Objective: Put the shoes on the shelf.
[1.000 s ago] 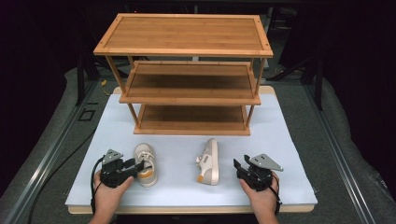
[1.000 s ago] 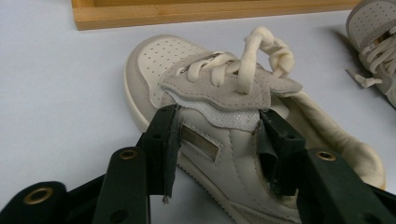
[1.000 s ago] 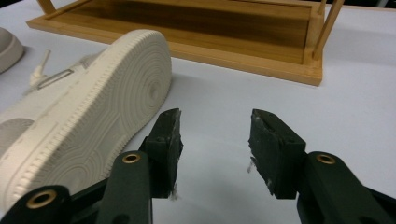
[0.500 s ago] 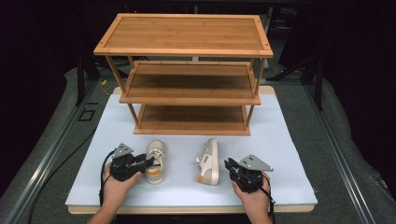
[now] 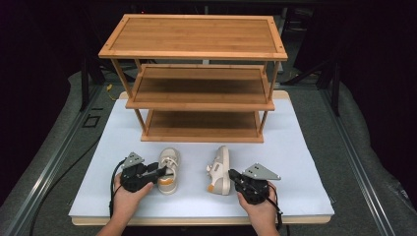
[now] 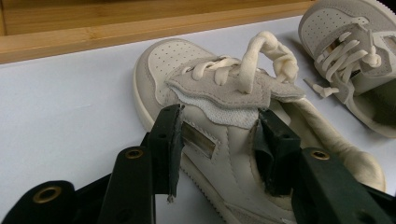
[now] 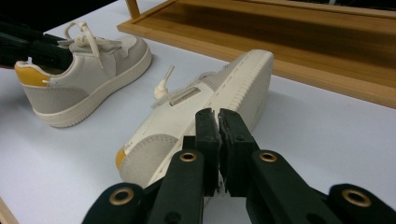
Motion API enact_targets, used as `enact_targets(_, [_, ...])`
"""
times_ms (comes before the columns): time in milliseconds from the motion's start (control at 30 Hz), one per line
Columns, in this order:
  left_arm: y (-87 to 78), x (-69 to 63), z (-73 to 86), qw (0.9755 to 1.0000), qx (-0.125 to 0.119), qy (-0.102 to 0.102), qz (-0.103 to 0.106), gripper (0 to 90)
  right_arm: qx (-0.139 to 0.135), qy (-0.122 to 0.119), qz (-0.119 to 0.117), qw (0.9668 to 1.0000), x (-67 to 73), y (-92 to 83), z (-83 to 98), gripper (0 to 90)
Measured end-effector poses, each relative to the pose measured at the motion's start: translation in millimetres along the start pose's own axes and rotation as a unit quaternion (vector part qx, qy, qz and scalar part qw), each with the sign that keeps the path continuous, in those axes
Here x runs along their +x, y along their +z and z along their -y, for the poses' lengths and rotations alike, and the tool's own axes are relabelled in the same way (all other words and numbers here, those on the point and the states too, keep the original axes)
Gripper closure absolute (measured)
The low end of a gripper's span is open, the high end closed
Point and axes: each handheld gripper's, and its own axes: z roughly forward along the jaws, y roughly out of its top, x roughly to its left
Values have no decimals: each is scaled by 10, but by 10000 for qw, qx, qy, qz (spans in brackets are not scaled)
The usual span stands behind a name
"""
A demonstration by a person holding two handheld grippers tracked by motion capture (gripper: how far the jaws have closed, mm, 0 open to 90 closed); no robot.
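White table (image 5: 305, 162) with a three-tier bamboo shoe rack (image 5: 196, 78) at 12 o'clock, its bottom shelf just beyond the two shoes. Nothing lies between shoes and rack. Left tongs (image 5: 160, 173) at 8 o'clock, jaws spread around the upright shoe (image 5: 168, 169): left gripper view has one jaw outside the shoe's side wall, the other inside the collar, pads (image 6: 170, 135) against the wall, gripping it. Tipped shoe (image 5: 220, 169) lies on its side at 6 o'clock, well apart from the first, sole toward the right hand. Right tongs (image 5: 235, 176) at 5 o'clock have just been closing; right gripper view shows pads (image 7: 208, 133) nearly meeting, nothing between them, tips at the tipped shoe's sole edge near the heel. That view alone shows the orange heel tab (image 7: 24, 74) of the upright shoe side-on.
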Motion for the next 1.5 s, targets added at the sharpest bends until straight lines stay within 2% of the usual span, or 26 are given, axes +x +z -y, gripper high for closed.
enact_targets(67, [6, -5, -1, 10000, -9, 1, -1, 552, -28, 53, 9, 10000, -7, 1, 2, 852])
enact_targets(133, [5, -3, -2, 10000, 4, 0, 5, 550, -50, -2, -5, 10000, 2, 6, -4, 832])
enact_targets(167, [7, -1, -2, 10000, -2, -2, 14, 550, -75, -108, -68, 9999, 33, 14, -8, 823])
enact_targets(267, [11, 2, -4, 10000, 0, -41, 28, 549, 0, -215, -77, 9997, 64, 50, -2, 829])
enact_targets(433, [13, -4, -9, 10000, 25, -28, 0, 550, 61, -227, -69, 9997, 75, 66, 4, 853])
enact_targets(500, [13, -1, -8, 10000, 21, -32, 14, 550, 33, -238, -47, 9997, 86, 64, 12, 862])
enact_targets(600, [13, -3, -11, 10000, 32, -30, 7, 551, 79, -355, 165, 9992, 108, 37, 13, 866])
enact_targets(900, [11, -2, -13, 10000, 48, -22, 10, 553, 228, 141, 534, 9982, -66, -75, 83, 875])
enact_targets(1033, [12, -2, -13, 10000, 48, -20, 9, 553, 441, 544, 708, 9950, -171, -95, 142, 874])
enact_targets(1067, [12, -2, -13, 10000, 48, -23, 9, 553, 441, 544, 708, 9950, -171, -95, 142, 874])
enact_targets(1100, [12, -6, -11, 10000, 43, -16, -4, 554, 604, 640, 760, 9932, -220, -87, 183, 872])
enact_targets(1167, [12, -7, -10, 10000, 46, -17, -5, 554, 653, 690, 740, 9927, -241, -79, 202, 888])
enact_targets(1200, [12, -6, -10, 10000, 38, -24, -3, 554, 819, 668, 768, 9914, -281, -68, 237, 863])
enact_targets(1267, [12, -7, -9, 10000, 33, -19, -6, 554, 813, 622, 847, 9911, -293, -88, 232, 842])
enact_targets(1300, [12, -6, -8, 10000, 29, -24, -5, 554, 792, 559, 1070, 9895, -277, -110, 213, 826])
enact_targets(1333, [12, -6, -8, 10000, 29, -24, -5, 553, 792, 559, 1070, 9895, -277, -110, 213, 826])
enact_targets(1367, [12, -6, -7, 10000, 24, -31, -4, 553, 660, 569, 924, 9919, -284, -135, 197, 801])
enact_targets(1400, [12, -5, -5, 10000, 15, -37, -3, 553, 470, 614, 1029, 9917, -257, -192, 154, 756])
enact_targets(1433, [12, -5, -5, 10000, 15, -37, -3, 553, 470, 614, 1029, 9917, -257, -192, 154, 756])
enact_targets(1467, [12, -5, -4, 10000, 9, -54, 2, 553, 242, 717, 897, 9931, -231, -231, 119, 706])
enact_targets(1500, [12, -5, -4, 10000, 9, -54, 2, 553, 140, 746, 832, 9936, -217, -235, 107, 680])
